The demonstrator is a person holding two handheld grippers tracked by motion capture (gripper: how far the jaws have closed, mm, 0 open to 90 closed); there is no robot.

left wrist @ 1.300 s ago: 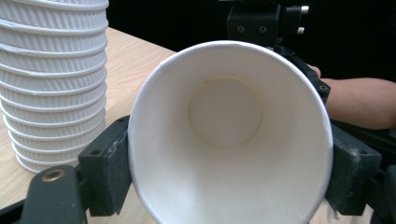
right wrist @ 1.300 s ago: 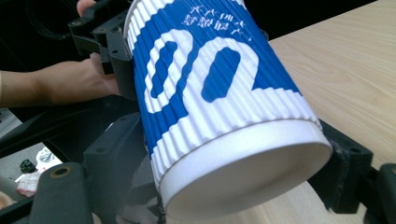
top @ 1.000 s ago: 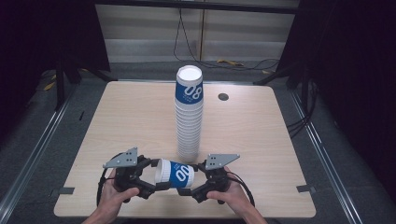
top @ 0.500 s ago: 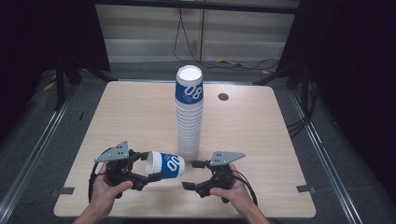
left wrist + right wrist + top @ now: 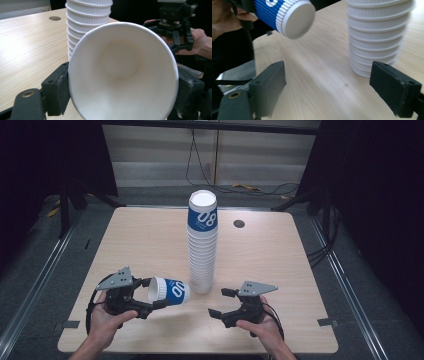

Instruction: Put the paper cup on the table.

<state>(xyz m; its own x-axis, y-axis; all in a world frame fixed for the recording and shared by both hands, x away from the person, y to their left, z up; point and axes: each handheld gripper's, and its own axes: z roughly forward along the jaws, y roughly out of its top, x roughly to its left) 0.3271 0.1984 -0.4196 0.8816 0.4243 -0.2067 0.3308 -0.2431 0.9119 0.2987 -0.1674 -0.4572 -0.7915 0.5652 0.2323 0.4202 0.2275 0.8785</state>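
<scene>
Paper cup (image 5: pixel 169 291) — pinched sideways by left gripper (image 5: pixel 145 294); right gripper (image 5: pixel 219 303) spread, empty.

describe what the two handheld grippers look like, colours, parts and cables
Both the left gripper and the right gripper are black frames with two blocky black jaws, each topped by a grey three-cornered plate. A black cable trails from each. The forearms show bare, with no sleeves in sight.

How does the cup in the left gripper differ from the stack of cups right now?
The single cup lies on its side, clamped at the rim by the left gripper; the stack of cups stands upright, mouth down, on the table. The cup is held off the table and apart from the stack. Both share the blue band with white print.
</scene>
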